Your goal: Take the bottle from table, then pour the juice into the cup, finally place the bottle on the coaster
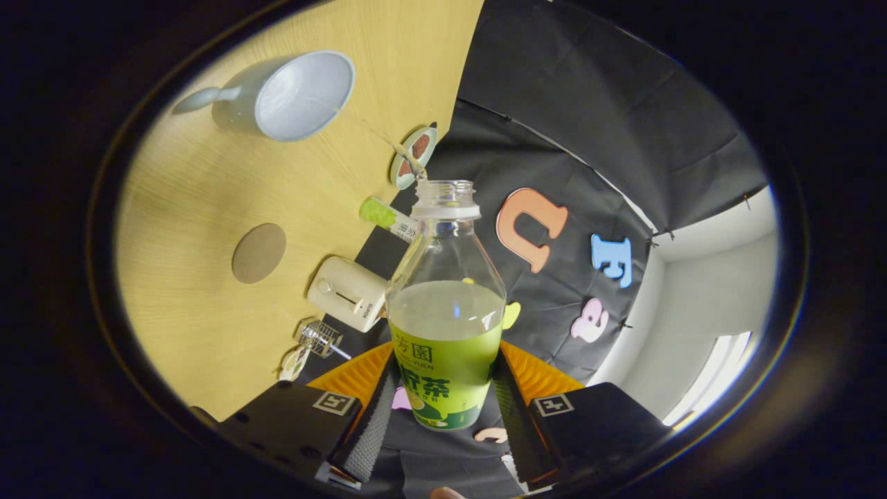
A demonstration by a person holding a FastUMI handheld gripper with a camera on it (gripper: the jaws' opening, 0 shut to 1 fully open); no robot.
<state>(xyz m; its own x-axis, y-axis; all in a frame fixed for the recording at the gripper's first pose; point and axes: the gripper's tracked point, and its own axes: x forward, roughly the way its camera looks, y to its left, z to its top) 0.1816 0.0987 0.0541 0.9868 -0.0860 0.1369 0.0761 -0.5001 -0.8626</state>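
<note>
The gripper is clamping the bottle between both fingers, the uncapped neck pointing away from them and green juice filling its lower half. The whole view is tilting. On the wooden surface beyond are sitting the cup, a round coaster and a small white device

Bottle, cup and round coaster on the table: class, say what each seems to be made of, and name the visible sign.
Bottle, held in the claw with both fingers pressing its sides: clear, glossy, probably plastic; the liquid shows through the wall.
Cup: opaque pale blue-grey, smooth with soft highlights; likely glazed ceramic, possibly plastic.
Coaster: flat, matte brown disc with no shine; perhaps cork or felt, hard to tell.
</note>
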